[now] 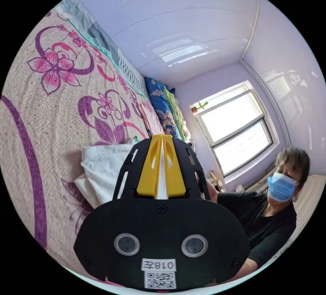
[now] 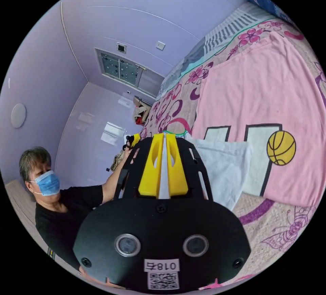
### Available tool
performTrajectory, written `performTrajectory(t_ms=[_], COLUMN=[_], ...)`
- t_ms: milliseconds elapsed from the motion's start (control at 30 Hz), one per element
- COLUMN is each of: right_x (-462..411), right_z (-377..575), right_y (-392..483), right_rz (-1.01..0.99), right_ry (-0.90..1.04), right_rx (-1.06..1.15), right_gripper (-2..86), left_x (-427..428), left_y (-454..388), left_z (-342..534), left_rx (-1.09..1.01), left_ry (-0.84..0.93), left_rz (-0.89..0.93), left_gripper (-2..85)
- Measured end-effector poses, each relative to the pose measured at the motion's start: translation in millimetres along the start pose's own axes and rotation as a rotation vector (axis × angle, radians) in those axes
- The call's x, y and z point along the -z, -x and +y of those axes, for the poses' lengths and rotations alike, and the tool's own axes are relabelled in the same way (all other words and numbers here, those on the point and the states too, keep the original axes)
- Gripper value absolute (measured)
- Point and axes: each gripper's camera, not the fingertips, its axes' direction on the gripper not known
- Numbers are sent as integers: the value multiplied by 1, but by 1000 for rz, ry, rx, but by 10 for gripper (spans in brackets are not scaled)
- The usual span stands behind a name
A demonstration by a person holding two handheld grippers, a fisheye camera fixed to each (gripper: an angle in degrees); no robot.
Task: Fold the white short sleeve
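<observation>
The white short sleeve lies bunched on the floral bedspread, just left of my left gripper. That gripper's yellow jaws are shut, with a strip of white cloth pinched between them. In the right gripper view the white short sleeve spreads to the right of my right gripper, partly over a pink shirt. Its jaws are also shut on a white strip of the cloth. The left gripper shows small beyond it, at the end of the person's arm.
A pink shirt with a basketball print lies flat on the bedspread. Folded blue and green bedding is stacked at the far end of the bed. A person in a black top stands beside the bed, near a window.
</observation>
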Motion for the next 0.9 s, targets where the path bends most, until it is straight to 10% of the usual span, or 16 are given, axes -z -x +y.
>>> performTrajectory(t_ms=[400,900], right_x=[101,75], right_z=[269,336], right_y=[80,141], right_rz=[252,537], right_ry=[-19,157], right_rx=[75,196], right_gripper=[116,119], left_x=[94,-6], left_y=[-135,-173], left_z=[263,279], left_rx=[-218,-358], left_ry=[78,423], left_rz=[-406,-701], left_gripper=[106,86])
